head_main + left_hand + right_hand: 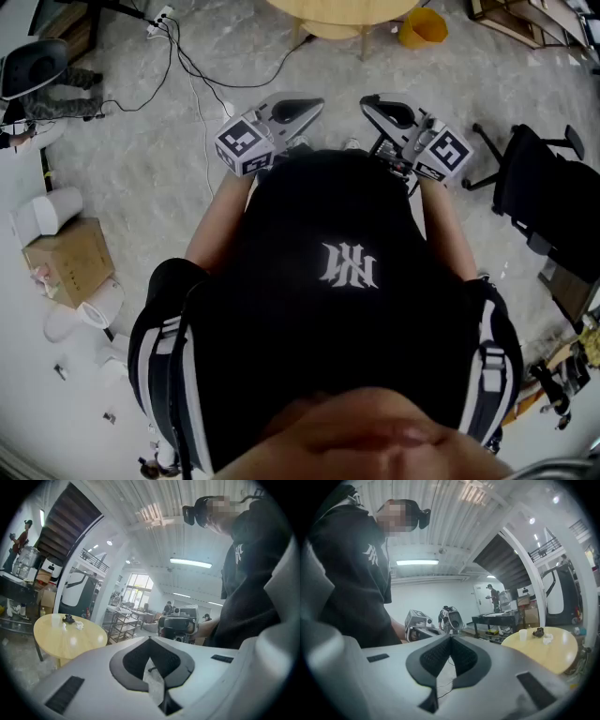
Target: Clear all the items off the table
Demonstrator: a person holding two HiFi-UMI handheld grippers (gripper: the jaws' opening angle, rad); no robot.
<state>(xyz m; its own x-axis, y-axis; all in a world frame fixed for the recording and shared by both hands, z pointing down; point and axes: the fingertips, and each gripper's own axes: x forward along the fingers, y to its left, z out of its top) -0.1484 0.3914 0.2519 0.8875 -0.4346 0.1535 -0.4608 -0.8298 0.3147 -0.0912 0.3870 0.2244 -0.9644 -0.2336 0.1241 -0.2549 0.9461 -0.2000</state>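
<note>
Standing far beyond closed fingers, round table

Table — pale wood, glossy sheen; floor — smooth, marbled stone look.

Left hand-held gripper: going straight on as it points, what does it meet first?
Likely the right hand-held gripper, facing the left hand-held gripper just beyond its shut tips, slightly off-line; depth is unclear, so it might pass beside.
</note>
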